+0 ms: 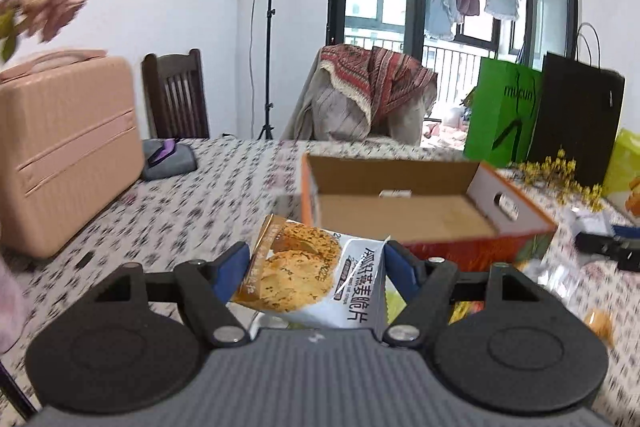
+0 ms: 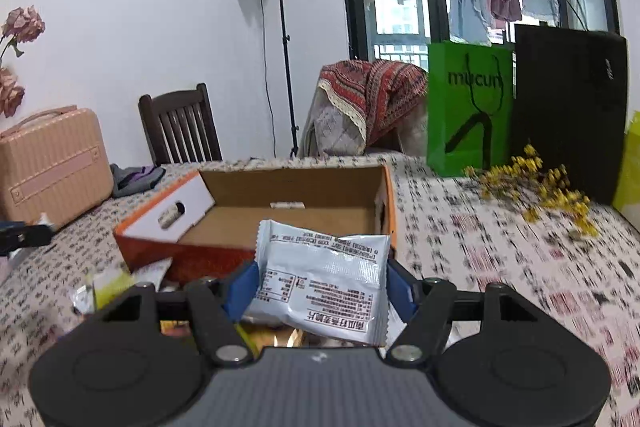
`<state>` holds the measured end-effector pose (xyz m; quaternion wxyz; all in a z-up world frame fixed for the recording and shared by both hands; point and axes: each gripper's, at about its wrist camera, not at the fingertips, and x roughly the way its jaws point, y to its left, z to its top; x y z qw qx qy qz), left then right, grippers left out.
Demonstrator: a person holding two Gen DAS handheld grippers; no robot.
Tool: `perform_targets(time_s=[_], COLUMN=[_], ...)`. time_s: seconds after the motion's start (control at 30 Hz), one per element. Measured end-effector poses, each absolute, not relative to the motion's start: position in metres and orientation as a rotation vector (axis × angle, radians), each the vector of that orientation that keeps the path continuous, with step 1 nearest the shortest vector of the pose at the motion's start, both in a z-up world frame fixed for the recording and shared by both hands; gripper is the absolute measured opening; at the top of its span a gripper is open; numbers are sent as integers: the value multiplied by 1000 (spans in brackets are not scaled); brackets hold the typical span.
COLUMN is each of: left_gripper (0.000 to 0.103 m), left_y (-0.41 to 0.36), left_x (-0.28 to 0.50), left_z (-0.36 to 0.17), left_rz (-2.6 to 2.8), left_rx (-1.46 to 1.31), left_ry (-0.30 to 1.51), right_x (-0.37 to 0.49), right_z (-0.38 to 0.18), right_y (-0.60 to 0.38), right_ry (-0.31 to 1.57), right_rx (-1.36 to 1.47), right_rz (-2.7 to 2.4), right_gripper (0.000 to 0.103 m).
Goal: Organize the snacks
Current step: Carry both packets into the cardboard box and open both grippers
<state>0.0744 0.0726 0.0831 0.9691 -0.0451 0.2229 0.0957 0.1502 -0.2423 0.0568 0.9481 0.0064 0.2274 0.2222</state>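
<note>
left tongs (image 1: 316, 269): packet front (image 1: 304, 275) | right tongs (image 2: 318, 285): packet back (image 2: 320, 287)

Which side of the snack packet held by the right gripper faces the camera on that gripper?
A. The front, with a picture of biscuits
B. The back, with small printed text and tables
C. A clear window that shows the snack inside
B: in the right wrist view the snack packet between the right gripper pads shows a pale side with only fine print.

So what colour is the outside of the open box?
Orange box, plain brown cardboard inside; right wrist view shows it best.
</note>
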Motion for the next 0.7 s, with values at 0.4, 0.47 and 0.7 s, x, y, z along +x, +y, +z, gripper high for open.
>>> perform_targets(time_s=[0.4, 0.47, 0.7], left_gripper=[75, 75, 87], left_y=[46, 44, 46], left_x=[188, 205, 241], left_z=[98, 92, 63], left_rz=[212, 230, 267], left_rx=[-108, -111, -115], left_ry=[499, 524, 590], right_x=[237, 254, 284], right_z=[74, 68, 42], right_y=[-184, -176, -164], right_ry=[498, 526, 579], right_rx=[-13, -16, -24], right_rz=[445, 432, 390], right_gripper=[68, 68, 70])
